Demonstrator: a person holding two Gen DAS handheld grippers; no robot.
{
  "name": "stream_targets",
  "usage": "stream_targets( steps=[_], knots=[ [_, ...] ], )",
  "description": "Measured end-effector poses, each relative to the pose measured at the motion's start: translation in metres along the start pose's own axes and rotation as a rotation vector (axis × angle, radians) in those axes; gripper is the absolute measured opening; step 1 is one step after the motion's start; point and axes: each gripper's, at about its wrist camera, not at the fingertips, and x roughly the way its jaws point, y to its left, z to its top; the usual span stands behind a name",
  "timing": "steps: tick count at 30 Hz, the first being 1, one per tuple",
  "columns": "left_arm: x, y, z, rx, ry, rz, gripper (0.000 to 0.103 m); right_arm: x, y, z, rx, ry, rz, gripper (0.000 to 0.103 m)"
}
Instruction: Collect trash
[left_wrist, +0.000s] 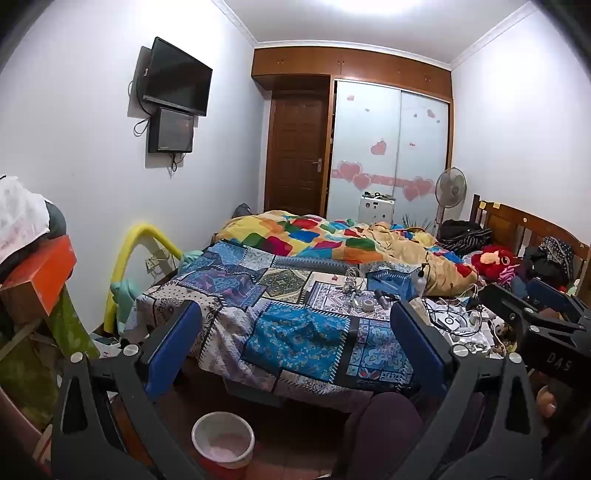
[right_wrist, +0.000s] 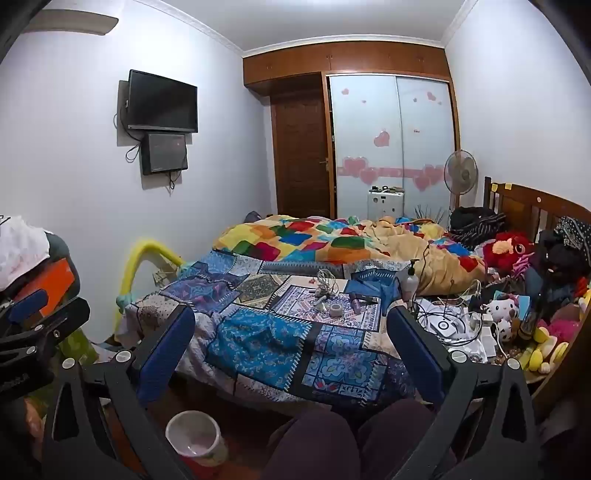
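Below open tongs, trash bin

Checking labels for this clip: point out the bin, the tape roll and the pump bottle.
bin (left_wrist: 223, 439): left wrist view, on its inside.
tape roll (right_wrist: 335, 309): right wrist view, on its top ring.
pump bottle (right_wrist: 410, 281): right wrist view, on its body.

White-walled bedroom: patchwork-covered bed, wall television, wooden door.
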Motion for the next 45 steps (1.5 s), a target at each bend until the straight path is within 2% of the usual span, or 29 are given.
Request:
stream_targets(
  steps=[8,10,22,45],
  knots=[
    [0.006,-0.003,0.004,0.014,-0.008,0.011,0.103,-0.001,-0.001,0.001,0.002,-0.002,0.003,0.103],
    [-0.003,-0.002,0.001,0.012,-0.023,-0.005,0.103,-0.001,0.001,0.000,-0.007,-0.003,0.000,0.103],
    [-0.005,-0.002,-0.001,0.015,-0.024,-0.004,0.103,-0.001,-0.001,0.002,-0.008,-0.002,-0.001,0.103],
    [-0.001,0.008,-0.007,-0.017,0.003,0.013,0.103,-0.001,0.000,-0.001,-0.012,0.011,0.009,0.103]
  ],
)
